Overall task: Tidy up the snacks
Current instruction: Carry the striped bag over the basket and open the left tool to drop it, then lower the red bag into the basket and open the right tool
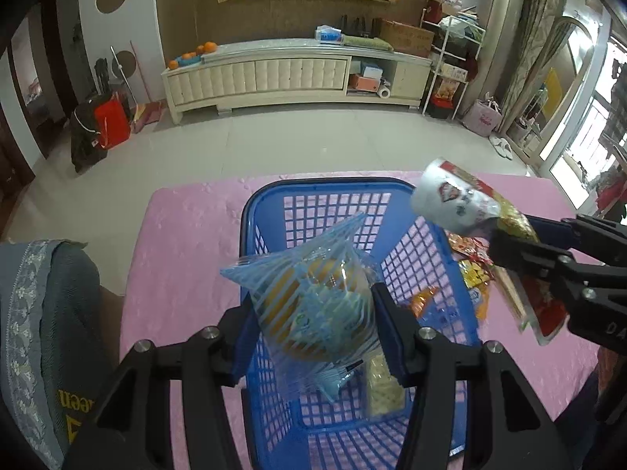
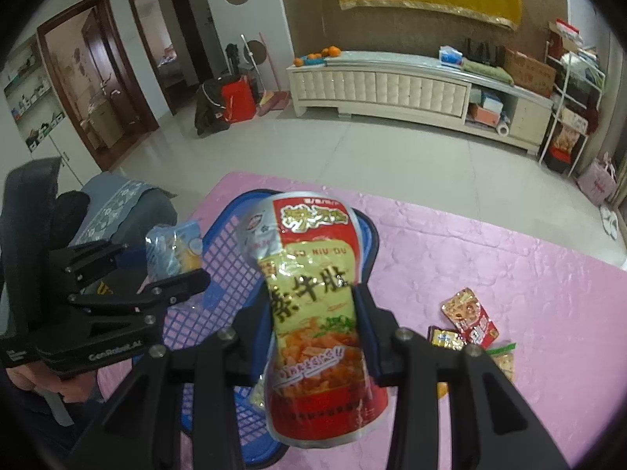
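My left gripper [image 1: 313, 305] is shut on a clear blue-striped bag of orange snacks [image 1: 313, 297], held over the blue plastic basket [image 1: 333, 188]. A pale packet [image 1: 384, 391] lies on the basket's floor. My right gripper [image 2: 313, 309] is shut on a tall red, yellow and white snack pouch [image 2: 313, 313], held above the basket's right rim [image 2: 370, 235]. In the left wrist view that pouch [image 1: 458, 199] and the right gripper [image 1: 505, 243] come in from the right. In the right wrist view the left gripper [image 2: 184, 270] with its blue bag [image 2: 176, 250] sits at the left.
A pink cloth [image 2: 509, 274] covers the table. Small snack packets [image 2: 470, 317] lie on it right of the basket, seen also as a pile of packets [image 1: 474, 270] beside the basket wall. A chair with a grey-blue cover [image 1: 47, 313] stands at the table's left.
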Available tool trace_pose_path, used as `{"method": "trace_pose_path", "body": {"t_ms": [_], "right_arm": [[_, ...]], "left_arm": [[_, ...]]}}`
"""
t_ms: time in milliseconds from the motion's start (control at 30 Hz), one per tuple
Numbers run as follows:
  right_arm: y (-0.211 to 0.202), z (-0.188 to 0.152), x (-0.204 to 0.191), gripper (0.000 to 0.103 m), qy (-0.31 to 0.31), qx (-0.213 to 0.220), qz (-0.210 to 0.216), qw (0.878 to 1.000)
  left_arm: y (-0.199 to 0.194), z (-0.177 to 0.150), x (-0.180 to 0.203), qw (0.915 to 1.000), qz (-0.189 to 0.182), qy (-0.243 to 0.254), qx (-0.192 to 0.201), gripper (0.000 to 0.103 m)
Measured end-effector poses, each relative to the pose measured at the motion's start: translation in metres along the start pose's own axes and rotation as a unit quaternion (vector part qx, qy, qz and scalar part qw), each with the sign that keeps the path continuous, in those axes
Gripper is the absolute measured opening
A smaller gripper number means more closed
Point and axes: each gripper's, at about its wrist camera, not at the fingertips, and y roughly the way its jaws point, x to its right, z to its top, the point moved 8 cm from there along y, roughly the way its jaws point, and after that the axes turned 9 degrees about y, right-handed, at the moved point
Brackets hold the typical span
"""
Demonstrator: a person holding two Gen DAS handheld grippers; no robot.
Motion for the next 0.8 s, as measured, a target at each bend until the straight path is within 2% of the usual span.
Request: {"method": "trace_pose_path", "body": {"t_ms": [200,267,367,467,800], "right_arm": [[0.002,0.000,0.009,0.044,-0.005,0.008,-0.025,1.000],[0.004,-0.002,0.008,0.044,-0.006,0.007,-0.025,1.000],[0.005,-0.002,0.009,0.044,-0.006,0.003,-0.022,1.000],[0.005,-0.001,0.007,0.044,-0.005,0.000,-0.019,1.000],[0.003,0.003,-0.018,0.044,-0.012,-0.007,-0.003,1.000]], "left_arm": [[0.012,0.006,-0.003,0.9999,-0.010,-0.007,0.000,0.053],[0.017,0.006,-0.004,0.9999,-0.004,-0.005,-0.010,0.067],[0.014,0.006,-0.005,0.9998,0.018,0.008,0.005,0.073],[0.005,0.004,-0.004,0.9998,0.015,0.009,0.010,0.077],[-0.032,-0.007,-0.025,0.9995,0.026,-0.009,0.016,0.078]]}}
